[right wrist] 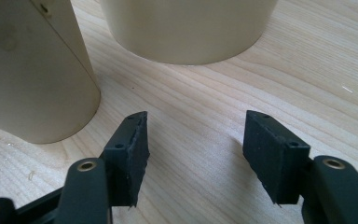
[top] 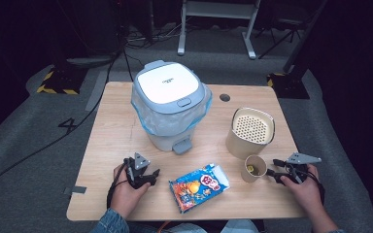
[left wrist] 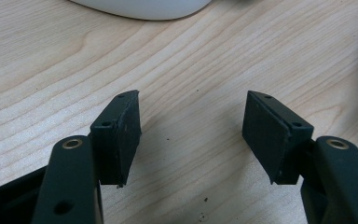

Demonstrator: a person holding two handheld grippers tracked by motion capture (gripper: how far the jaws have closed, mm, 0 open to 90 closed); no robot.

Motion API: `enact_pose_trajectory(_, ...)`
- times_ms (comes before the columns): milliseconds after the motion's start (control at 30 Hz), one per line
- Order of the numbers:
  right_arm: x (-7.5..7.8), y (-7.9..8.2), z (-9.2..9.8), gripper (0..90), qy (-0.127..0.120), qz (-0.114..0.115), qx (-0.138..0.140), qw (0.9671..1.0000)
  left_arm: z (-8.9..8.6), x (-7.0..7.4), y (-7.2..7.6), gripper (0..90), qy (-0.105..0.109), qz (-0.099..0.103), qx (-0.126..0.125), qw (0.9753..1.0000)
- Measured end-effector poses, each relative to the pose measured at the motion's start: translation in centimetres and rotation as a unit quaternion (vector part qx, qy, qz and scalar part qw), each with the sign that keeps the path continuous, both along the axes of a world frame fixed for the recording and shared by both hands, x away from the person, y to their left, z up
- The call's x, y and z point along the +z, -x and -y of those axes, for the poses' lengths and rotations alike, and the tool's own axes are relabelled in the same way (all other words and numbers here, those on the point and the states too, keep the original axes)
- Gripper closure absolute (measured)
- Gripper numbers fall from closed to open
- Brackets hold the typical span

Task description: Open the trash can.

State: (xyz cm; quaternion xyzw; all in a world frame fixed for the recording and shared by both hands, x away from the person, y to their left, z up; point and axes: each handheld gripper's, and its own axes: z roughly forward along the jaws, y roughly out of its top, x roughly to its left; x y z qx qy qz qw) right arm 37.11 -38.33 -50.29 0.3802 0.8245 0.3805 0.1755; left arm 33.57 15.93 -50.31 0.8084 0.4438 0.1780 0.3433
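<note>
Both grippers' jaws gape over bare wood, right gripper [right wrist: 193,154] beside paper cup [right wrist: 32,70].

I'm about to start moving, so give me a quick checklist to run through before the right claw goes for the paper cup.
1. Right claw open: ok, jaws stand apart with bare wood between them.
2. Left claw empty: ok, jaws apart, nothing between.
3. Paper cup upright: ok, standing beside the right claw.
4. Cup empty: not ok, something yellowish lies inside.
5. Room around the cup: not ok, the tall beige container stands close behind and the snack packet lies to its left.
6. Bin lid open: not ok, it is shut.
</note>
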Motion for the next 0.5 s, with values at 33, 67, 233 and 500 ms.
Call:
enact_pose_trajectory(33, 0.0, 0.0, 0.0, 40.8, 0.0, 0.0, 0.0, 1.0, 0.0, 0.0, 0.0, 36.7, -0.001, -0.001, -0.001, 1.0)
enact_pose_trajectory(67, 0.0, 0.0, 0.0, 40.8, 0.0, 0.0, 0.0, 1.0, -0.1, 0.0, 0.0, 36.4, 0.0, 0.001, -0.003, 1.0)
enact_pose_trajectory(233, 0.0, 0.0, 0.0, 40.8, 0.0, 0.0, 0.0, 1.0, -0.1, 0.0, 0.0, 26.3, -0.005, -0.002, -0.018, 0.9998)
enact_pose_trajectory(500, 0.0, 0.0, 0.0, 40.8, 0.0, 0.0, 0.0, 1.0, -1.1, 0.0, -0.1, 37.5, -0.005, 0.004, -0.047, 0.9989)
